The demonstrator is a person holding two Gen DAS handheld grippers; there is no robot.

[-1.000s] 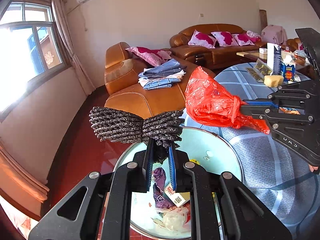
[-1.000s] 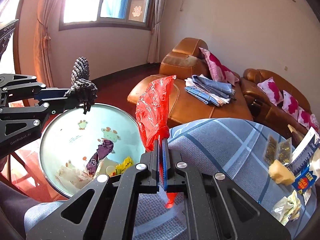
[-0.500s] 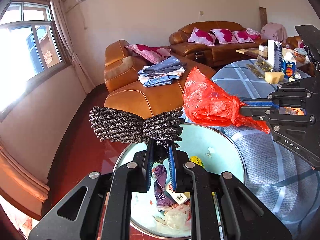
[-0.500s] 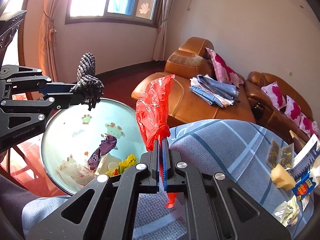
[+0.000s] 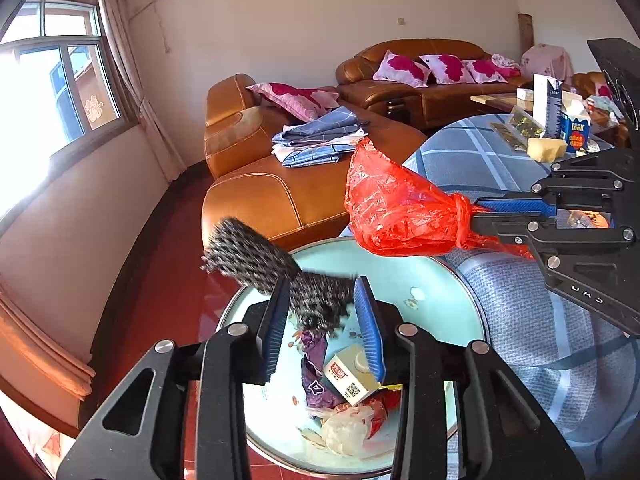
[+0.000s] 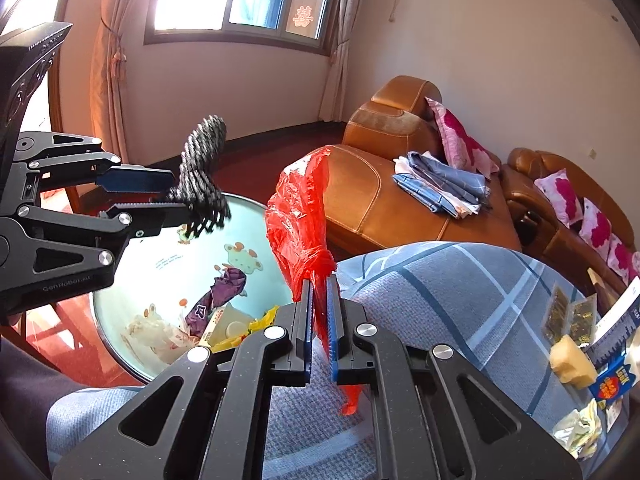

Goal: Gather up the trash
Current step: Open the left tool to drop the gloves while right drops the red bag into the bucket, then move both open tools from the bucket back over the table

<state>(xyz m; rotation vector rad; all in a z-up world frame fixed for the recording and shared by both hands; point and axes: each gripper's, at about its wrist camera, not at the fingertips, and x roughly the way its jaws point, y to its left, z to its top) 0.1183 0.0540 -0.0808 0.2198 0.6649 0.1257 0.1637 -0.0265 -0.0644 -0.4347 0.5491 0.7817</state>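
Note:
A grey knitted cloth (image 5: pixel 256 256) hangs tilted and blurred between the jaws of my left gripper (image 5: pixel 320 284), which are opening; the blue pads stand apart from it, over the teal basin (image 5: pixel 452 292). The right wrist view shows the same cloth (image 6: pixel 202 176) at the tips of the left gripper (image 6: pixel 168 196). My right gripper (image 6: pixel 319 284) is shut on the knotted neck of a red plastic bag (image 6: pixel 298 216), held above the basin's edge. In the left wrist view the red bag (image 5: pixel 396 216) juts from the right gripper (image 5: pixel 480 216).
The basin (image 6: pixel 192 256) holds a purple wrapper (image 6: pixel 224 288), a white carton (image 5: pixel 348 376) and crumpled plastic. A table with a blue plaid cloth (image 6: pixel 460 292) carries a yellow block (image 6: pixel 572 364), packets and cartons. A brown leather sofa (image 5: pixel 280 196) with folded laundry stands behind.
The left gripper's jaws have spread apart, and the grey cloth, pinched flat before, has tipped and slumped between them. The right gripper and red bag have stayed put.

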